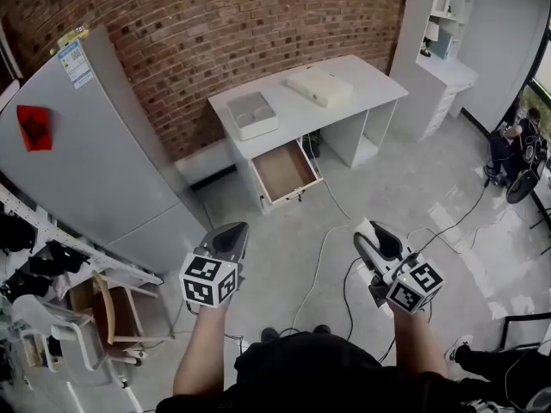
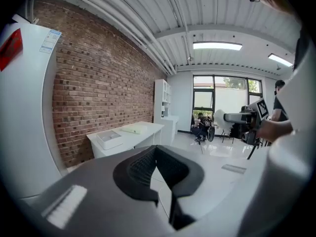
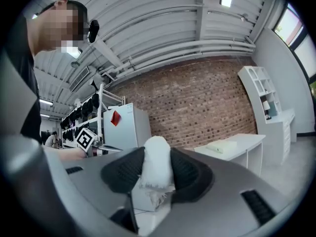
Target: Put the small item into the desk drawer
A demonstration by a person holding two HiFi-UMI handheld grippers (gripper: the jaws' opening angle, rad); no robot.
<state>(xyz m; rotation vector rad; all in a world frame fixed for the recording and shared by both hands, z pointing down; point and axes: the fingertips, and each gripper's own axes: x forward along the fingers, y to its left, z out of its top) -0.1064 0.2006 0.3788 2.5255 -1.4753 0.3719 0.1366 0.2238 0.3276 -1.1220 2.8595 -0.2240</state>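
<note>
Right claw (image 3: 157,168): is pinching the white small item (image 3: 156,159).
Left claw (image 2: 155,149): is hanging pressed together, empty.
Desk drawer (image 1: 286,170): is standing open under the tabletop (image 1: 362,71), well apart from both claws.
Progress: item gripped; carrying over and dropping in are likely remaining.

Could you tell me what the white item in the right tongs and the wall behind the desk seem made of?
The small white rolled item looks like soft cloth or gauze: matt, frayed at its lower edge. The red-brown wall is bare brick: rough, matt, with visible mortar joints.
</note>
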